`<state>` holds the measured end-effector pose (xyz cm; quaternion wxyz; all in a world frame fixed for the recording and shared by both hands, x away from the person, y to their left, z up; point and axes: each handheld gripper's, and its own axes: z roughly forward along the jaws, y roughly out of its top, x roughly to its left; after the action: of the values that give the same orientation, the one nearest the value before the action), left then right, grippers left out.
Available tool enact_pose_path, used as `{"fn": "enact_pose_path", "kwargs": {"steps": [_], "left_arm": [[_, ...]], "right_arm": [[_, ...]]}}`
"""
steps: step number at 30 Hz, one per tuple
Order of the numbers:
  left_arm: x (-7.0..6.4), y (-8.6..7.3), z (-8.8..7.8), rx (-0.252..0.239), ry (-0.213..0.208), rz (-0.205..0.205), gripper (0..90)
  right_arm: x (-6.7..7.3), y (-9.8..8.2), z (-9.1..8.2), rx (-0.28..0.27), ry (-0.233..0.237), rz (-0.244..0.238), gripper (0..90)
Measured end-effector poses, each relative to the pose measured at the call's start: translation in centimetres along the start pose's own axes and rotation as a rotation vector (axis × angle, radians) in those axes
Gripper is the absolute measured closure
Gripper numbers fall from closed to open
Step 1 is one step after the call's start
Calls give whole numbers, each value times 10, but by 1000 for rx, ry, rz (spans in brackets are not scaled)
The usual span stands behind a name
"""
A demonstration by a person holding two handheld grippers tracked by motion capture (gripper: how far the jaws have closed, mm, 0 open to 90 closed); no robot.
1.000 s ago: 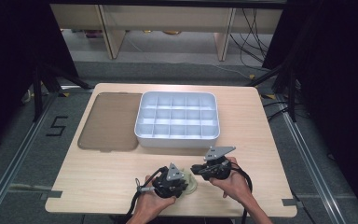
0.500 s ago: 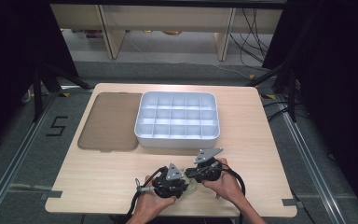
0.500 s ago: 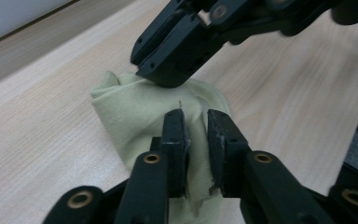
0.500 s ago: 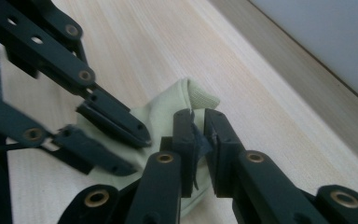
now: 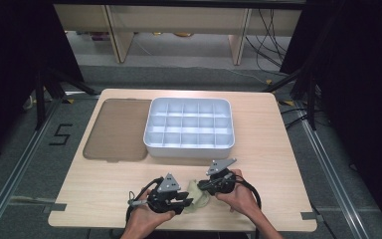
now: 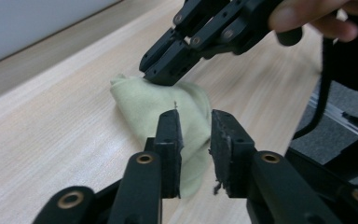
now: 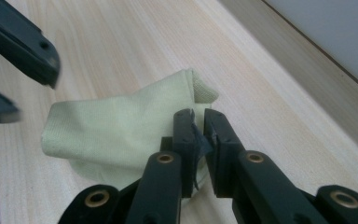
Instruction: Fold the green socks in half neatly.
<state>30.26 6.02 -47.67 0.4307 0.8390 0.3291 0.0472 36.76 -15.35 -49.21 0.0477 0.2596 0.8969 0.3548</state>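
On the near edge of the table (image 5: 278,149), in front of my empty divided tray (image 5: 189,127), the pale green cloth (image 5: 195,191) lies half folded, folding unfinished. My right gripper (image 7: 199,122) pinches its corner; my left gripper (image 6: 195,126) has just been opening, cloth between, released.

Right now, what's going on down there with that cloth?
Right gripper shut on cloth. Left gripper just opening, cloth between jaws, unpinched. Tray well clear.

One pale green cloth (image 5: 198,193), one white compartment tray (image 5: 189,125), one brown lid (image 5: 117,129), two grippers.
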Motion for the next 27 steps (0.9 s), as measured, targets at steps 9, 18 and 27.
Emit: {"fn": "enact_pose_path", "kwargs": {"steps": [9,18,27], "left_arm": [[-6,-6,27,115,21,98,758],[-10,-8,27,124,58,143,761],[-8,-9,28,121,77,137,817]], "right_arm": [[2,-1,2,-14,-4,-9,834],[2,1,-1,-4,4,-16,825],[4,5,-12,-56,11,-5,820]]}}
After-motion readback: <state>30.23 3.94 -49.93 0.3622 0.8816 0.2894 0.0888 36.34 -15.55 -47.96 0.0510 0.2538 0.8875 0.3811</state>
